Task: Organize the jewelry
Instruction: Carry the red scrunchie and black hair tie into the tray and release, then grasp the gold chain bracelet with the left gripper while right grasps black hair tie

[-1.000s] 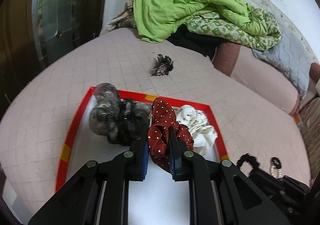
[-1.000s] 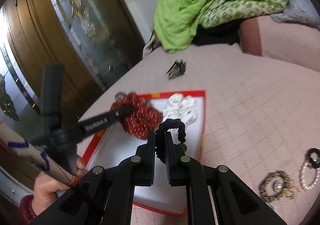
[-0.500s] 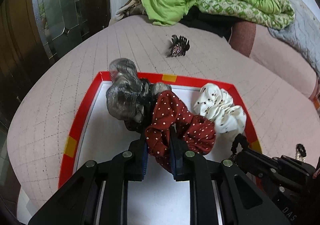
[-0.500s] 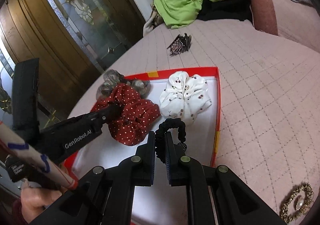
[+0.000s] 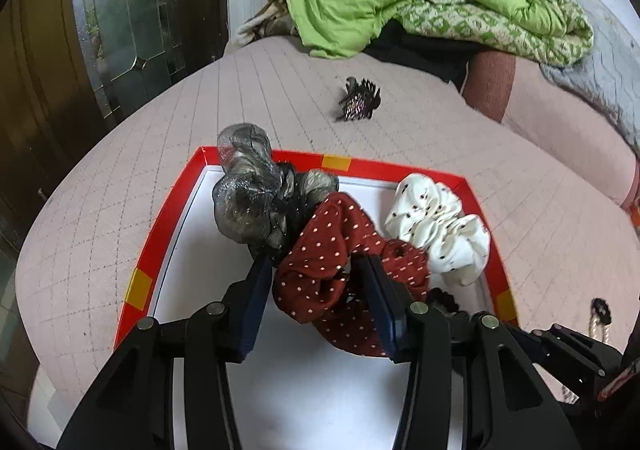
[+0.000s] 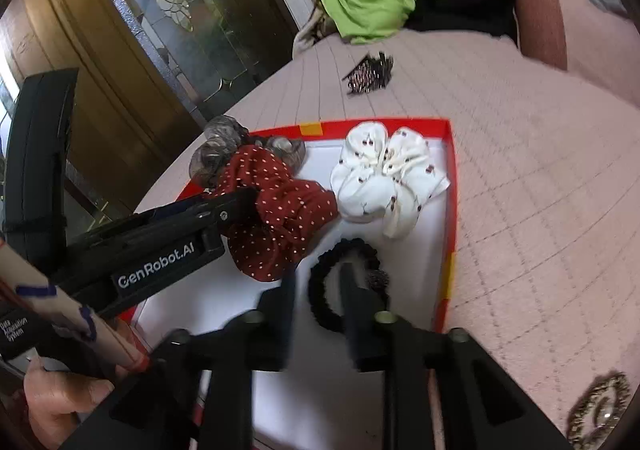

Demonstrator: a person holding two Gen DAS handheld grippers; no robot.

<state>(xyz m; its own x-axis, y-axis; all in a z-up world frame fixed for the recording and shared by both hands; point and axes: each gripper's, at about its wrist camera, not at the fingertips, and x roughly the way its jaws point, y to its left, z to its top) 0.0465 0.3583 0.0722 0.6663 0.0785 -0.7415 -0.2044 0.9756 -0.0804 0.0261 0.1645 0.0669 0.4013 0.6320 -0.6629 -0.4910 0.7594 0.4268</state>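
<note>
Both jaws are spread wide. My left gripper (image 5: 316, 270) has its fingers on each side of the red scrunchie (image 5: 340, 262), not squeezing it. My right gripper (image 6: 316, 282) is open too, and one finger pokes down inside the black hair tie (image 6: 344, 286), which lies flat in the tray (image 6: 450, 209).

I think all these things are soft and very light. The red scrunchie is puffy cloth, so it will squash and I can pinch any fold. The black hair tie is thin and stretchy, best grabbed across its band. It could snag on my finger when I pull away.

A bit further, at 12 o'clock, the white scrunchie (image 6: 384, 181) sits by the tray's right wall. The grey scrunchie (image 5: 252, 197) hangs over the far left corner. Past the tray at 12 o'clock, a hair claw (image 5: 358, 101) waits on the bed (image 5: 120, 209).

At 4 o'clock a gold bracelet (image 6: 596, 410) is cut off by the edge. Pearls (image 5: 600, 318) peek out behind my right gripper, and I can't make them out well.
</note>
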